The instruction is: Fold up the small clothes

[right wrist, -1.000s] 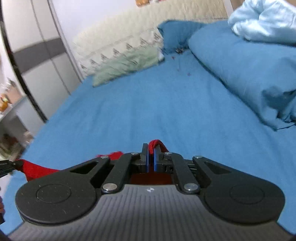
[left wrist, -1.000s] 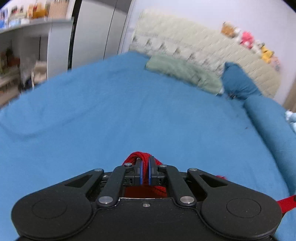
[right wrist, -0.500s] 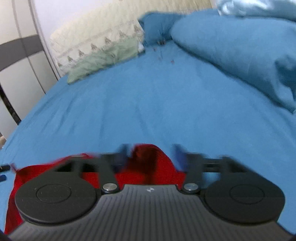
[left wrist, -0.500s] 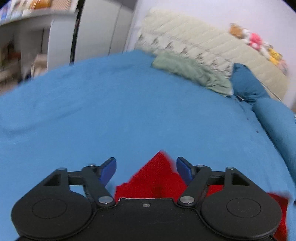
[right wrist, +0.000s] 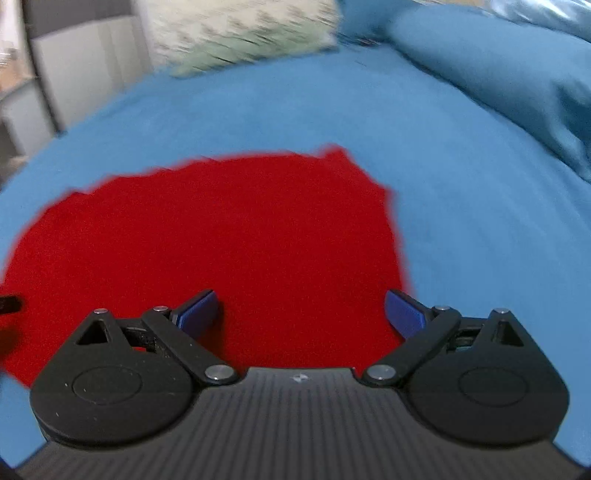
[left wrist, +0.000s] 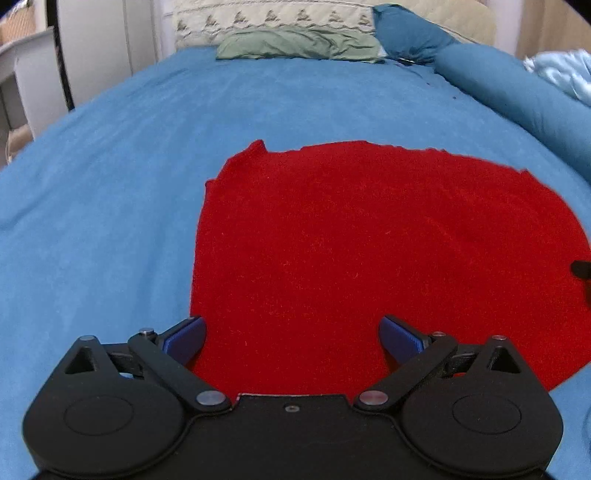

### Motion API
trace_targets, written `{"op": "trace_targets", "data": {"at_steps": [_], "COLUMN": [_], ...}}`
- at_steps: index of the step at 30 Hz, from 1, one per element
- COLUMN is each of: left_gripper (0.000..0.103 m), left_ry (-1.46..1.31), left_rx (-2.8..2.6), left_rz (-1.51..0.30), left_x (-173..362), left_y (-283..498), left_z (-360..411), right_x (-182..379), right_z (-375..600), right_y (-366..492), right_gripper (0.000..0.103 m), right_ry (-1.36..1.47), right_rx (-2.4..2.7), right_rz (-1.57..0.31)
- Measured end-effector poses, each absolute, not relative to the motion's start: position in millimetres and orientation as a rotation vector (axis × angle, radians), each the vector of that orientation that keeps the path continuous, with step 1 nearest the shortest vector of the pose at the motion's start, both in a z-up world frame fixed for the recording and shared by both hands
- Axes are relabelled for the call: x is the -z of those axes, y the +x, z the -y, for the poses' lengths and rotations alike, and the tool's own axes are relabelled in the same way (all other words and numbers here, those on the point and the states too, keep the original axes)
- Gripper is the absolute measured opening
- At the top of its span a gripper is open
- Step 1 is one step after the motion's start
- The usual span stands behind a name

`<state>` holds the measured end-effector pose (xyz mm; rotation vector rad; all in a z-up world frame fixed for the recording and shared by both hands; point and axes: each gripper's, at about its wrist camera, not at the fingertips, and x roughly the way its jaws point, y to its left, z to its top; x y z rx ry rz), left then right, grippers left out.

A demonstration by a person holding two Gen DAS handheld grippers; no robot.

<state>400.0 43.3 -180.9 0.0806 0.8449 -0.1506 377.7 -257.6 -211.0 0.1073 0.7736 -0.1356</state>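
Red knitted cloth [left wrist: 369, 251], a flat piece with rough, slightly ragged edges, lies spread out on the bed's blue sheet [left wrist: 110, 184], and neither gripper has hold of it. The left gripper [left wrist: 291, 338] has just been opening: its blue pads [left wrist: 184, 338] now stand spread wide, poised over the near left corner of the cloth, with red fabric showing between them but nothing pressed on it. The right gripper [right wrist: 301, 314] has likewise just been opening; its jaws stand fully apart over the near right corner, one blue pad above the red fabric and the other at the cloth's right edge, where it meets the sheet. The right wrist view is blurred by motion. A small black part at the right rim of the left wrist view and another at the left rim of the right wrist view are probably the other gripper in each case, though too little shows to be sure. At the far end of the bed a crumpled sage-green garment [left wrist: 299, 46] lies against a cream quilted headboard [left wrist: 273, 16] with a row of small dark motifs. A dark blue bolster-like roll of bedding [left wrist: 517, 88] runs along the right side, with pale blue fabric [left wrist: 565, 72] bunched beyond it. Grey-white cabinet doors [right wrist: 81, 70] stand to the left.
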Motion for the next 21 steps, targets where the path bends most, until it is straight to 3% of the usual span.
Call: {"op": "trace_targets", "data": {"at_steps": [6, 13, 17, 21], "left_gripper": [0.102, 0.103, 0.103, 0.103], "left_ry": [0.084, 0.176, 0.125, 0.089], "left_rx": [0.122, 0.174, 0.29, 0.301], "left_rz": [-0.823, -0.697, -0.717, -0.782], "left_x": [148.5, 82.4, 82.8, 107.3], "left_y": [379.8, 344.1, 346.1, 360.1], "left_z": [-38.6, -2.1, 29.9, 52.3], "right_x": [197.4, 118.4, 98.3, 117.3], "right_z": [277.2, 285.1, 294.5, 297.8], "right_y": [361.2, 307.1, 292.9, 295.9], "right_gripper": [0.103, 0.103, 0.103, 0.103], "right_ry": [0.199, 0.051, 0.015, 0.032], "right_rx": [0.185, 0.124, 0.078, 0.089], "right_rz": [-0.768, -0.624, -0.651, -0.699]}}
